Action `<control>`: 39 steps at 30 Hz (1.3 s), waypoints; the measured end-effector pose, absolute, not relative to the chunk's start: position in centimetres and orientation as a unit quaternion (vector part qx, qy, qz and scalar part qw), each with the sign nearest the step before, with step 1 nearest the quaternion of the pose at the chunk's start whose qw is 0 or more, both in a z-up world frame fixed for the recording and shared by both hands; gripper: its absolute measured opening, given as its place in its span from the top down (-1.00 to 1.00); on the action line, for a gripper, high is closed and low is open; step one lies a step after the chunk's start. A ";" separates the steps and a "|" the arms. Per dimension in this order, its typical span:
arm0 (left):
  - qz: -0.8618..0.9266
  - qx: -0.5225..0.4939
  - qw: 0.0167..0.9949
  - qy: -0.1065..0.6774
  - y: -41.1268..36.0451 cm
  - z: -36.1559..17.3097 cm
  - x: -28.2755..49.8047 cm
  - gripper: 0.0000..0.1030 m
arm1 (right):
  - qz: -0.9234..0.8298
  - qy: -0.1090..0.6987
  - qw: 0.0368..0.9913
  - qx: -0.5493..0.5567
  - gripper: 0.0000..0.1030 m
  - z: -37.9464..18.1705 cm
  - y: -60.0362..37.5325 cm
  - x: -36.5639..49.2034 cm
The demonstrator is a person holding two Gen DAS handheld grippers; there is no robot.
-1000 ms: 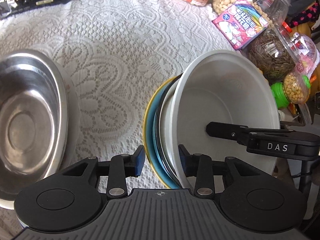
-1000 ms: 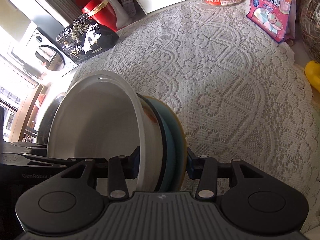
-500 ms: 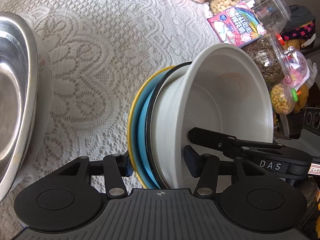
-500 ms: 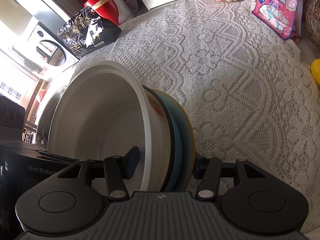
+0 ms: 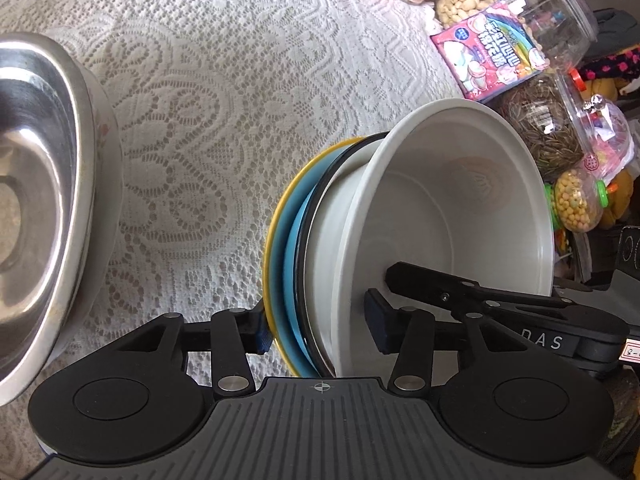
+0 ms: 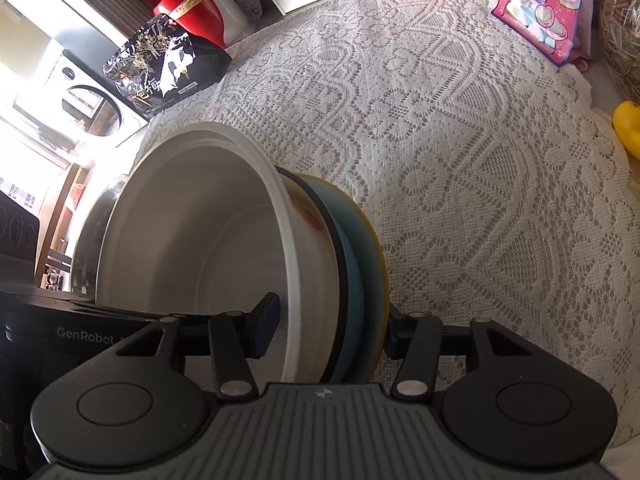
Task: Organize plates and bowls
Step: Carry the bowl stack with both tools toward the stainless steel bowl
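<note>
A stack of a white bowl [image 5: 440, 208], a black-rimmed dish, a blue plate [image 5: 294, 248] and a yellow plate [image 5: 276, 232] is held on edge above the lace cloth. My left gripper [image 5: 320, 330] straddles its near rim, one finger inside the bowl, one behind the yellow plate. My right gripper [image 6: 326, 326] grips the opposite rim of the same stack [image 6: 208, 240] the same way. Its finger shows inside the bowl in the left wrist view [image 5: 440, 284]. A steel bowl [image 5: 32, 200] nested in a white dish sits at the left.
Snack jars and a pink marshmallow bag [image 5: 492, 52] line the table's right side. A black bag [image 6: 164, 64] and a red container [image 6: 192, 12] stand at the far left in the right wrist view. The lace cloth [image 6: 460, 152] covers the table.
Both grippers have closed in around the stack's rim from wider apart. The stack has lifted and tilted, and the steel bowl has come back into fuller view on the left.
</note>
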State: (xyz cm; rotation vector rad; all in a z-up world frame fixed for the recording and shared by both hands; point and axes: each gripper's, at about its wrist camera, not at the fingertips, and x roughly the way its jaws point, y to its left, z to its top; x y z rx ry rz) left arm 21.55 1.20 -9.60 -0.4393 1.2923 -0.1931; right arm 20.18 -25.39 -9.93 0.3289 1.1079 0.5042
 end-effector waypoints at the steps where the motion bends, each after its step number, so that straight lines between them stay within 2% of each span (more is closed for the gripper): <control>1: -0.087 -0.200 0.772 0.596 1.2 -9.5 21.6 0.06 | 0.236 0.520 0.807 0.152 0.02 -9.9 -25.4 20.1; 5: -0.077 -0.192 0.774 0.598 0.7 -9.5 21.8 0.03 | 0.232 0.525 0.806 0.145 -0.07 -9.9 -25.0 20.2; 27: -0.073 -0.195 0.771 0.601 0.8 -9.4 21.1 0.04 | 0.221 0.538 0.797 0.163 -0.04 -9.6 -24.9 19.8; 39: -0.086 -0.195 0.786 0.580 1.4 -6.9 20.4 0.03 | 0.215 0.517 0.815 0.148 -0.04 -6.3 -24.4 19.1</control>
